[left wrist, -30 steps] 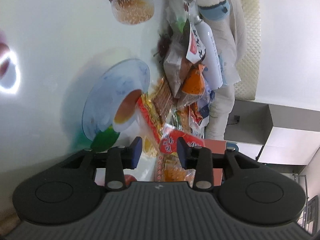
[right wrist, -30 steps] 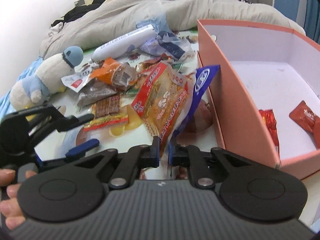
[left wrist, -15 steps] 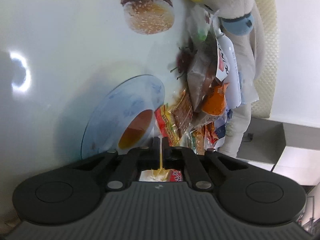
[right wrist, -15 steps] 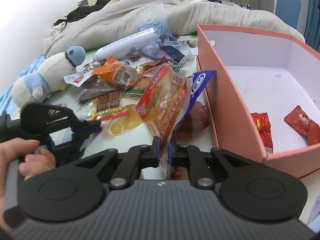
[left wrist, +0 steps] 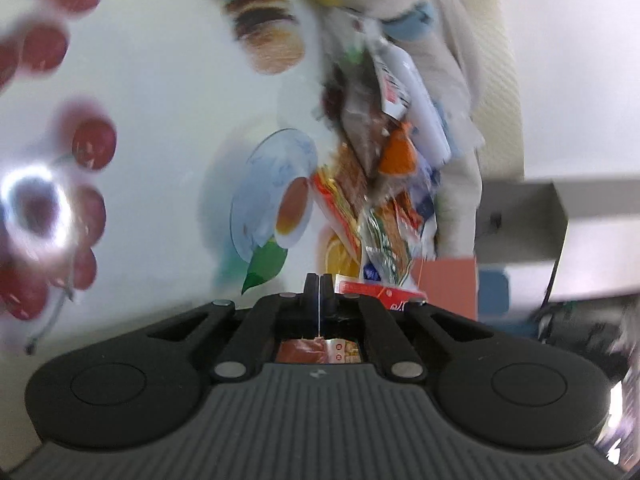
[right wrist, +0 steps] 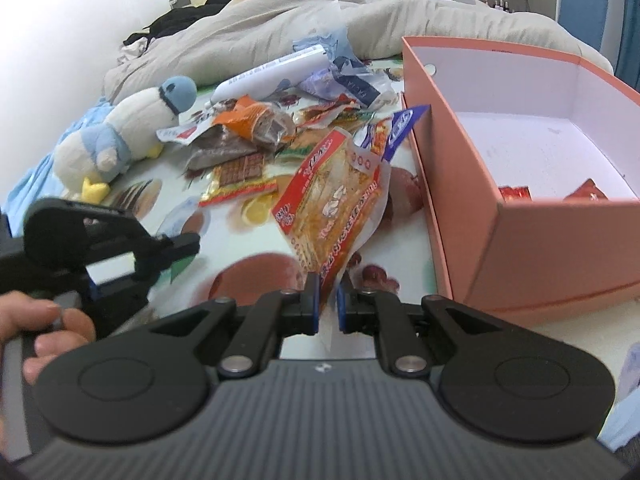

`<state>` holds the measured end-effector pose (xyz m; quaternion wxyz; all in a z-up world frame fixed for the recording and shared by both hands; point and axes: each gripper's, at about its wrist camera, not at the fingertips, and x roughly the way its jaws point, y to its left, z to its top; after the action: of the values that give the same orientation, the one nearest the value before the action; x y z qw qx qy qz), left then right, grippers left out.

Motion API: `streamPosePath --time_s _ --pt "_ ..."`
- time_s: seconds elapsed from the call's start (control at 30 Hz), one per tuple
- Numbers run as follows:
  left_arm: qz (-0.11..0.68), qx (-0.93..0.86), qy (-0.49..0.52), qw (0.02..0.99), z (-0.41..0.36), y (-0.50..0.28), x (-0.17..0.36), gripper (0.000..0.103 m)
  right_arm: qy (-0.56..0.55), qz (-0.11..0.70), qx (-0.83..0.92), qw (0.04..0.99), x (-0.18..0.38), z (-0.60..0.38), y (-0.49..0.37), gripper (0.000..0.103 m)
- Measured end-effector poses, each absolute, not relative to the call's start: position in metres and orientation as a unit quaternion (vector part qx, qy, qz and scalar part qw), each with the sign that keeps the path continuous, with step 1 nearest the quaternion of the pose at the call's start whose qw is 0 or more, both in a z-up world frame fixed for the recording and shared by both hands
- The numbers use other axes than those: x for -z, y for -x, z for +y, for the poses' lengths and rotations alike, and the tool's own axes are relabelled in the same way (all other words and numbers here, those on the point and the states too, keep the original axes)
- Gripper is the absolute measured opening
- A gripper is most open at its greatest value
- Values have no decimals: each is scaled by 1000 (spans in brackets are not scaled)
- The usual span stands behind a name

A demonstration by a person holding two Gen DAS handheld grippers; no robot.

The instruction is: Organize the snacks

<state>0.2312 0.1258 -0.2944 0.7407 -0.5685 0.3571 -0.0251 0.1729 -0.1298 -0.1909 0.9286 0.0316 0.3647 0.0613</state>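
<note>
Left to right, right wrist view: hand (right wrist: 38, 334) at the left edge holds the left gripper (right wrist: 192, 242), jaws together. The left wrist view is blurred; its jaws pinch a thin clear film edge, with a red packet (left wrist: 320, 350) showing just behind them.

Plush penguin (right wrist: 124, 128) lies far left on the printed cloth (right wrist: 248, 276). Next to it is the snack pile (right wrist: 256, 132): orange wrapper, brown packets and a white tube (right wrist: 272, 74) at the back.

Centre: right gripper (right wrist: 328, 300), jaws clamped on the bottom edge of an orange-red snack bag (right wrist: 336, 196). The bag is lifted, tilted up and away, clear of the cloth, just left of the box. A blue-tipped packet (right wrist: 404, 126) leans at the box's near-left wall.

Right: pink box (right wrist: 532, 240), open, with two red packets (right wrist: 516, 193) on its floor near the front wall. Beige bedding (right wrist: 280, 20) lies behind everything.
</note>
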Motion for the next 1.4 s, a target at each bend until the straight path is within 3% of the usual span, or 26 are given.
streamPosePath --time_s 0.2,0.3,0.33,0.37,0.43,0.47,0.57,0.67,0.7,0.73,0.8,1.17,1.4 --pt "376 67 464 799 123 -241 261 1 -33 368 -63 927 191 -131 -156 12" --pt "381 89 444 806 115 -241 248 14 -47 379 -73 921 195 -131 -151 12" --pt "382 96 442 806 112 -239 244 32 -50 382 -78 920 197 -131 -150 12" --pt "385 103 442 804 109 -236 242 57 -52 385 -85 917 199 -129 -149 12" --pt "389 118 444 798 103 -232 242 80 -56 398 -106 910 203 -123 -149 13" --pt "393 120 444 796 101 -229 242 83 -64 401 -121 906 205 -120 -150 14" --pt "403 123 427 800 96 -220 243 84 -76 405 -145 900 208 -111 -150 17" --pt "405 115 398 815 99 -208 239 85 -87 425 -158 887 210 -107 -149 29" --pt "406 112 390 819 100 -204 238 85 -86 428 -160 885 211 -107 -147 37" --pt "410 105 384 820 101 -201 239 87 -80 432 -159 884 211 -106 -144 51" --pt "426 87 366 823 101 -196 242 88 -72 432 -157 885 209 -108 -138 64" --pt "431 84 332 835 89 -198 250 90 -76 338 -85 934 163 -141 -130 61" --pt "404 85 314 855 98 -184 253 90 -111 323 -76 937 155 -144 -152 57"
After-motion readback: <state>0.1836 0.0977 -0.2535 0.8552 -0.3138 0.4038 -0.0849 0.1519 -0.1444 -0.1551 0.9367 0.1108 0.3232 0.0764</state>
